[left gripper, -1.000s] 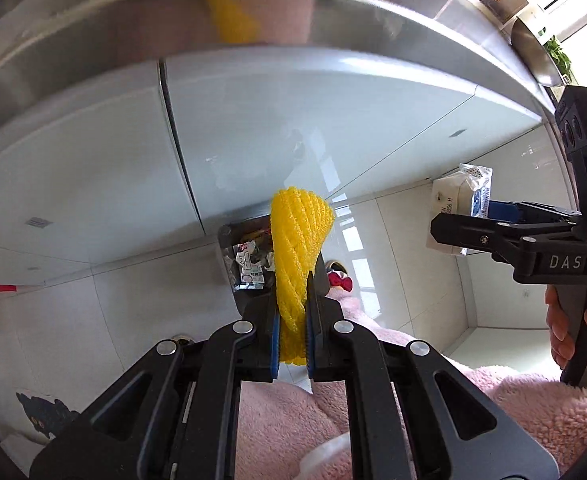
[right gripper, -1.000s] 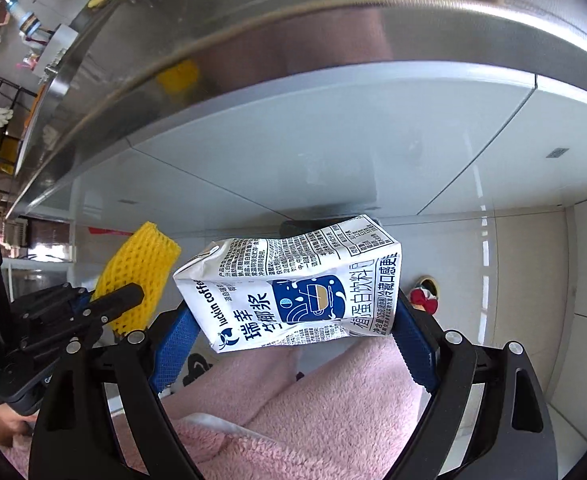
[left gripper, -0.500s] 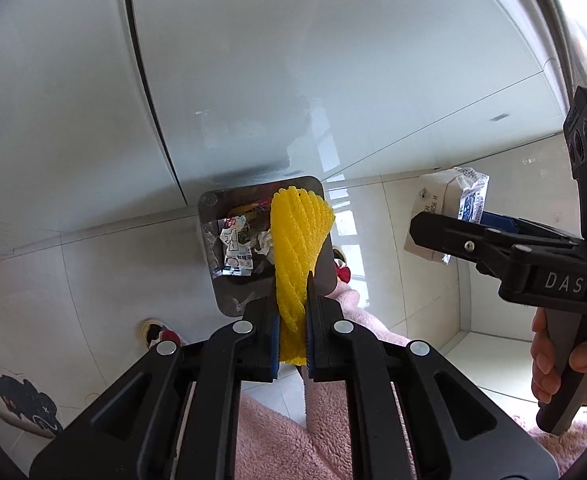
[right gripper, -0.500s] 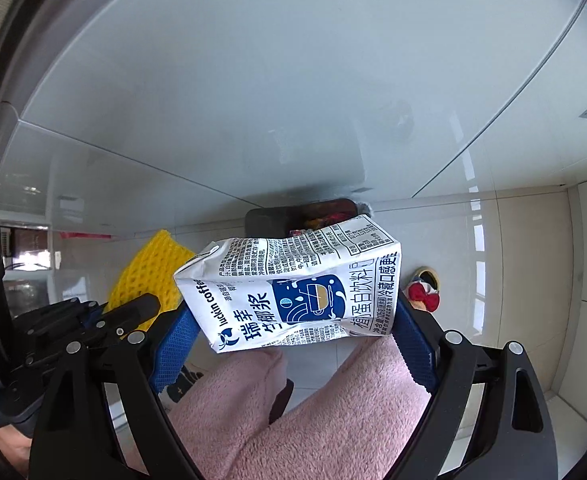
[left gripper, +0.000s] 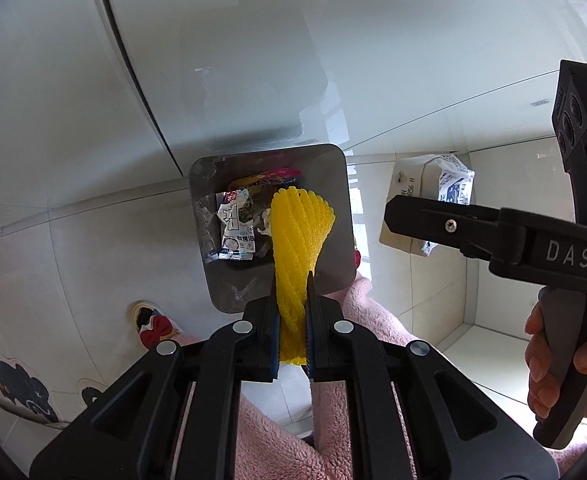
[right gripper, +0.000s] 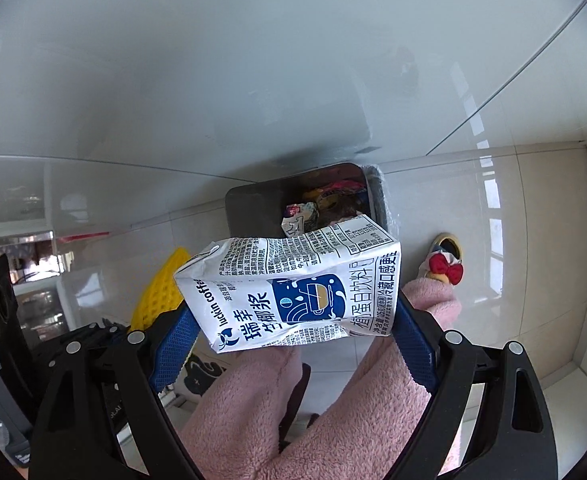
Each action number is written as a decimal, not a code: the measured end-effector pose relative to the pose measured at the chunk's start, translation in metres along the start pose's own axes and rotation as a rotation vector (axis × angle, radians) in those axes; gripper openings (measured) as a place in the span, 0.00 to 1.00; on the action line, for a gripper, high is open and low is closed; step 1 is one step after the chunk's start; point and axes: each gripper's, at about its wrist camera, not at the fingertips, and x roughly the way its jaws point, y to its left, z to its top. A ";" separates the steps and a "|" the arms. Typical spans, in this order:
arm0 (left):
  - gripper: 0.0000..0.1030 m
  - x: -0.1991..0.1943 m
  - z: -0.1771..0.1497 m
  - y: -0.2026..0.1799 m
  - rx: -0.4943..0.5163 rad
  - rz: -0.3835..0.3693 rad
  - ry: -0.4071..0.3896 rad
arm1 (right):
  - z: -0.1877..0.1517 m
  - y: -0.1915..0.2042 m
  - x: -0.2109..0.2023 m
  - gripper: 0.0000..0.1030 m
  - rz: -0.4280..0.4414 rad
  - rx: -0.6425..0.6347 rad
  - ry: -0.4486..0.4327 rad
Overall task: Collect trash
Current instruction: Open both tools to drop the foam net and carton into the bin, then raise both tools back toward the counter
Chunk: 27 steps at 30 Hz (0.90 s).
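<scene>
My left gripper is clamped on the lower end of a yellow foam net, so that its free end hangs forward over the open bin on the tiled floor; a pinch near one end lets the net drop clear once I release. My right gripper holds a crumpled drink carton lengthwise between its blue pads, jaws spread wide because the carton spans them end to end. From the right wrist view the carton sits just short of the bin's mouth, with the wrappers already in it visible beyond. Both tools point steeply down, presumably to aim the drop.

Compared with a second ago, the countertop edge and cabinet top have left both views, and the bin, then small and partly hidden, now shows larger with its whole rim in the left wrist view. Both grips are unchanged. The carton and net are not yet inside the bin.
</scene>
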 end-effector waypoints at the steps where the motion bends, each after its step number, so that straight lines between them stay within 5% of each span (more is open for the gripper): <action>1: 0.08 0.001 0.000 0.000 0.001 0.000 0.002 | 0.001 -0.002 0.003 0.86 0.007 0.009 0.005; 10: 0.19 0.003 0.002 0.001 -0.013 -0.010 0.012 | 0.002 -0.014 0.010 0.87 0.047 0.096 0.032; 12: 0.37 0.000 0.003 0.000 -0.014 -0.013 0.008 | 0.004 -0.015 0.011 0.87 0.049 0.100 0.034; 18: 0.61 -0.007 0.006 0.001 -0.015 0.013 0.001 | 0.005 -0.022 0.009 0.89 0.023 0.116 0.024; 27: 0.68 -0.026 0.007 0.000 -0.020 0.011 -0.004 | 0.002 -0.023 -0.004 0.90 0.011 0.111 0.025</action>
